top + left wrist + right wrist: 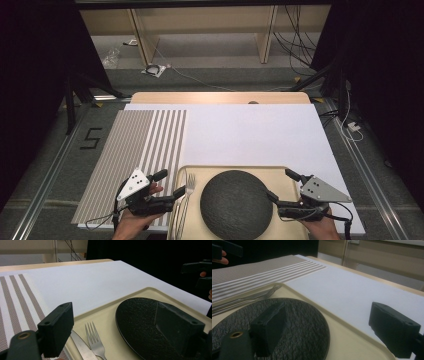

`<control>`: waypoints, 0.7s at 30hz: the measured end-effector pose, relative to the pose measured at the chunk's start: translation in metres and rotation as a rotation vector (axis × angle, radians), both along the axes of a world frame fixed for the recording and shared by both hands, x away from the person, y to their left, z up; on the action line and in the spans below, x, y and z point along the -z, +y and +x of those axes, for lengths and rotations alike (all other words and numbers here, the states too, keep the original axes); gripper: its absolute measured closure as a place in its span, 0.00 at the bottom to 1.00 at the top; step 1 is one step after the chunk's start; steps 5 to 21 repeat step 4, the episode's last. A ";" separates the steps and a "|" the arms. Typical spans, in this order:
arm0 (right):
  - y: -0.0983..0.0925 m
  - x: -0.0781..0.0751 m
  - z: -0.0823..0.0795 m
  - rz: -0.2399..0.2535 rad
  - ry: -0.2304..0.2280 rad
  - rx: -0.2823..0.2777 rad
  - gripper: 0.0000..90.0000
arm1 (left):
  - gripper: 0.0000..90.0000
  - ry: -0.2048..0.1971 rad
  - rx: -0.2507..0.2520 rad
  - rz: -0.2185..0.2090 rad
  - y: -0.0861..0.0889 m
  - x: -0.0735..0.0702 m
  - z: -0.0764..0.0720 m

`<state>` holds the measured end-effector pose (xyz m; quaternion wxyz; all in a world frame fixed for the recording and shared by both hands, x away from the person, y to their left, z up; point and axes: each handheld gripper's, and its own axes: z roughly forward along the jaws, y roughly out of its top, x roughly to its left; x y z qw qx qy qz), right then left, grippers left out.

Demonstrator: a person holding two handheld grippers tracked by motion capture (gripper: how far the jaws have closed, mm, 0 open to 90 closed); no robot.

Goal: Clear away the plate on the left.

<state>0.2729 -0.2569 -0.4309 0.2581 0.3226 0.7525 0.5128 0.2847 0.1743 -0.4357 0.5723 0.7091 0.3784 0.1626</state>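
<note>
A cream tray (280, 172) at the table's near edge carries a round black plate (236, 204). A fork (190, 179) and a knife (175, 220) lie along the tray's left side. My left gripper (171, 183) hovers open over that side. In the left gripper view (112, 312) one jaw is over the tray's rim and the other over the plate (140, 322), with the fork (95, 342) and knife (80, 345) below, untouched. My right gripper (281, 185) is open at the plate's right edge. In the right gripper view (329, 315) one jaw stands over the plate (307, 322) and the other beyond the tray's rim (347, 340).
A grey-and-white striped placemat (125, 150) lies left of the tray. A white mat (250, 135) covers the table beyond it. The wooden table edge (220, 97) shows at the back, with floor cables and shelf legs farther off.
</note>
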 end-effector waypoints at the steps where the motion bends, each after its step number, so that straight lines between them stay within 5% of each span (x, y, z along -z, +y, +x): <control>1: 0.000 0.000 0.000 0.000 0.000 0.000 0.18 | 0.17 0.001 0.000 -0.002 0.000 0.000 0.000; 21: 0.000 0.000 0.000 0.001 0.000 0.000 0.18 | 0.17 0.000 0.001 0.002 0.000 0.000 0.000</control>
